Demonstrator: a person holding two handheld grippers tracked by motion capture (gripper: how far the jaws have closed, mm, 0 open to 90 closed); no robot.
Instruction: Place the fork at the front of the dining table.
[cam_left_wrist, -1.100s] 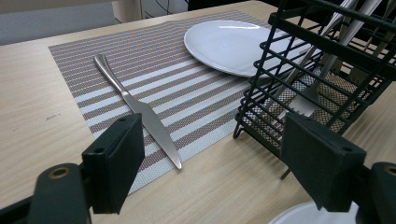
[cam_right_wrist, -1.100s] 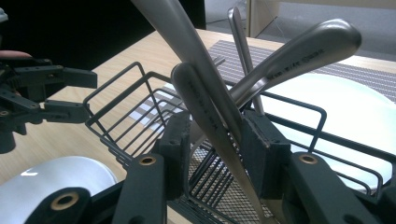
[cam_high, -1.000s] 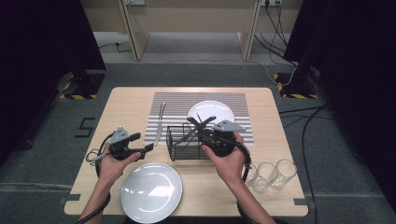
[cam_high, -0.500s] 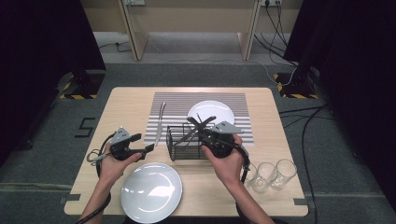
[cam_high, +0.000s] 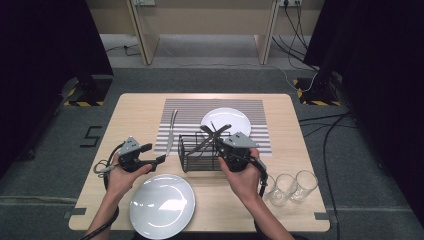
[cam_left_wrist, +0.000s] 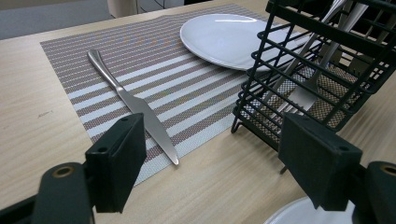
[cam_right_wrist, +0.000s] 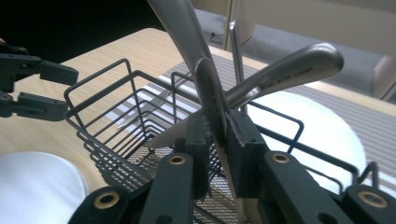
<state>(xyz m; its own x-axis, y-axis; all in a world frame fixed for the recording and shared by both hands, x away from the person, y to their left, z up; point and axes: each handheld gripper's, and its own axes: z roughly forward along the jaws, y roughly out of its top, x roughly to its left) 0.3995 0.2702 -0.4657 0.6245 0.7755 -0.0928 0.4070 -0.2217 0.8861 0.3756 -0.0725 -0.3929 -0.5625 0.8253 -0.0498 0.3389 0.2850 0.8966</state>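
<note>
The right gripper has just been closing, and its black jaws now pinch the handle of a silver steel piece of cutlery that stands up out of the black wire caddy. The pads press flat on both sides of the handle, low down near the caddy's rim, probably because a grip close to the basket lets the piece be drawn straight up without swinging against its neighbours. Just beside the held handle, on its right in the right gripper view, a second steel handle with a rounded end leans outward, and a thin third one stands behind; whether the held piece is a knife, fork or spoon I cannot tell, since its working end is down inside the wire.

The left gripper stands wide open with nothing between its jaws, waiting low over the bare wooden table to the caddy's left. Ahead of its jaws a silver table knife lies on the grey striped woven placemat, blade towards the gripper, and the caddy's corner sits just off its right jaw.

Beyond the right gripper a round white plate rests on the mat, apparently the place setting being laid. A second white plate lies near the person's left forearm, and two clear glasses stand off to the right gripper's outer side
</note>
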